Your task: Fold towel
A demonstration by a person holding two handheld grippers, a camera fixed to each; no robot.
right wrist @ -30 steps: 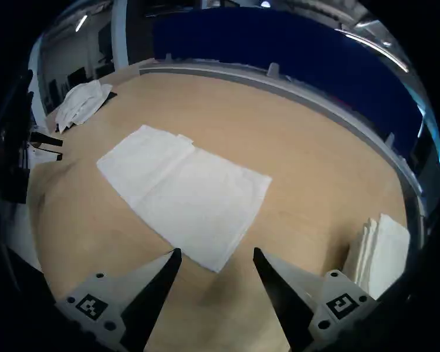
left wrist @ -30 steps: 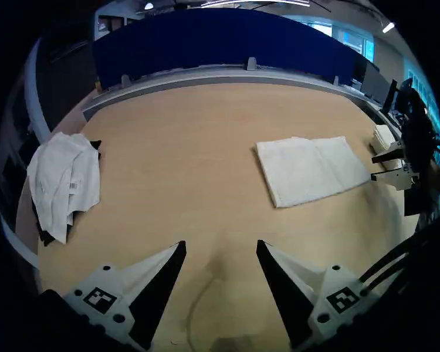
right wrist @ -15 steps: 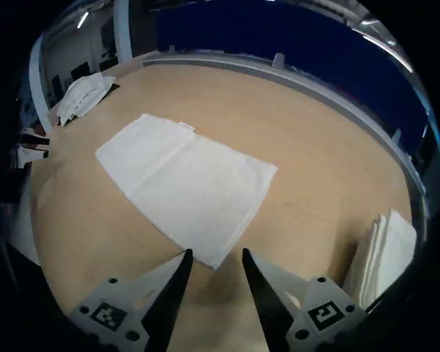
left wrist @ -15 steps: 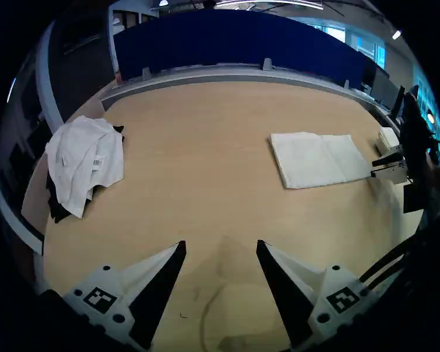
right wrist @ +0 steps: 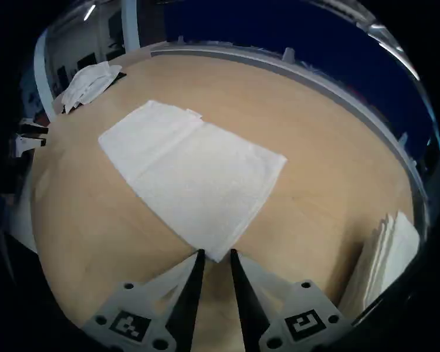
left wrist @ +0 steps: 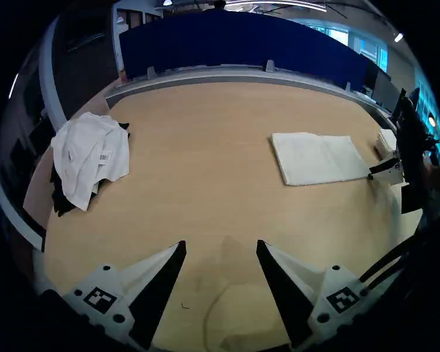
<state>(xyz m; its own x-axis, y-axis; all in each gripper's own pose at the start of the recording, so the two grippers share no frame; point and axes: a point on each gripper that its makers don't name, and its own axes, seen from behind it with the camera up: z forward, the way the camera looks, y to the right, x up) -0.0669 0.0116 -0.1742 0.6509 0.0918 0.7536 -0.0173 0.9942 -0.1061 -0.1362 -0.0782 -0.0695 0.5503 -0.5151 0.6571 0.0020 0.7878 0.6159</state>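
1. The worktop [left wrist: 208, 152] has wide bare room between the flat towel [right wrist: 190, 176] and a crumpled white cloth heap [left wrist: 91, 155] near one edge. A blue partition [left wrist: 237, 41] runs along the far edge.
2. In the right gripper view, a stack of folded towels [right wrist: 384, 258] is cut off at the rim.
3. The left tool [left wrist: 220, 243] stands wide apart over bare worktop, holding nothing.
4. The right tool [right wrist: 216, 252] is narrowed to a slim gap, with the towel's near corner between its tips. Whether they pinch it cannot be told.
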